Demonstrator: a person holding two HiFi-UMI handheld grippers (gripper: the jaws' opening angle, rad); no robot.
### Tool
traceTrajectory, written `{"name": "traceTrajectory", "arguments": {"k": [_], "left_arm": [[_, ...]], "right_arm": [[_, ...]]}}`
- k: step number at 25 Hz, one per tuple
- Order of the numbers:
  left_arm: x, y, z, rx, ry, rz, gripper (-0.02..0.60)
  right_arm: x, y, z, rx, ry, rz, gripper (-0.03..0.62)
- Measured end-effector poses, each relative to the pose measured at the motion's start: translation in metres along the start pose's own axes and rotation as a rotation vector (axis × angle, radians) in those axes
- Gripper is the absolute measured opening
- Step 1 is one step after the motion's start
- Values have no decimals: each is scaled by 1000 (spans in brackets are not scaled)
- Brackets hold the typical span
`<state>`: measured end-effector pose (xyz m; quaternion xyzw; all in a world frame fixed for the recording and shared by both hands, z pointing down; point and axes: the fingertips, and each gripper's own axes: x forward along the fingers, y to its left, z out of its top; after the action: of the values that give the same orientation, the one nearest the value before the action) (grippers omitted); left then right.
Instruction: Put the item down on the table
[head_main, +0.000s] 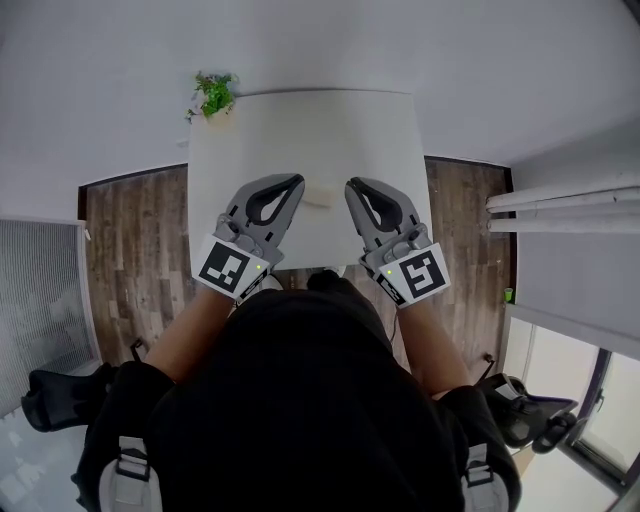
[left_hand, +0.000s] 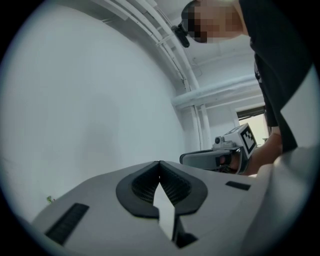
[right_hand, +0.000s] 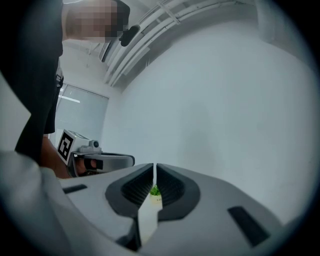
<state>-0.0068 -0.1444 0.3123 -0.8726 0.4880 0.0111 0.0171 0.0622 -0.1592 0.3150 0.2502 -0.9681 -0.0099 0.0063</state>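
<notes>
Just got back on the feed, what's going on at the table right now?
A person holds both grippers low over the near half of the white table. The left gripper and the right gripper both have their jaws shut with nothing between them, so no item is being carried. A small potted plant stands at the table's far left corner, away from both grippers.

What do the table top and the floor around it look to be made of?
The table: smooth matte white with no grain showing, probably laminate or painted board. The floor: brown planks with visible grain and seams, either wood or a wood-look laminate; the look leaves that open.
</notes>
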Motion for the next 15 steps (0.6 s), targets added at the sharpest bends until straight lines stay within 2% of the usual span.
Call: {"name": "traceTrajectory", "arguments": {"k": [7, 15], "left_arm": [[1, 3, 14, 14, -3, -3, -6], [-1, -6, 12, 18, -6, -31, -6]], "right_arm": [[2, 0, 12, -4, 6, -26, 21], [-3, 4, 16, -12, -5, -44, 5]]}}
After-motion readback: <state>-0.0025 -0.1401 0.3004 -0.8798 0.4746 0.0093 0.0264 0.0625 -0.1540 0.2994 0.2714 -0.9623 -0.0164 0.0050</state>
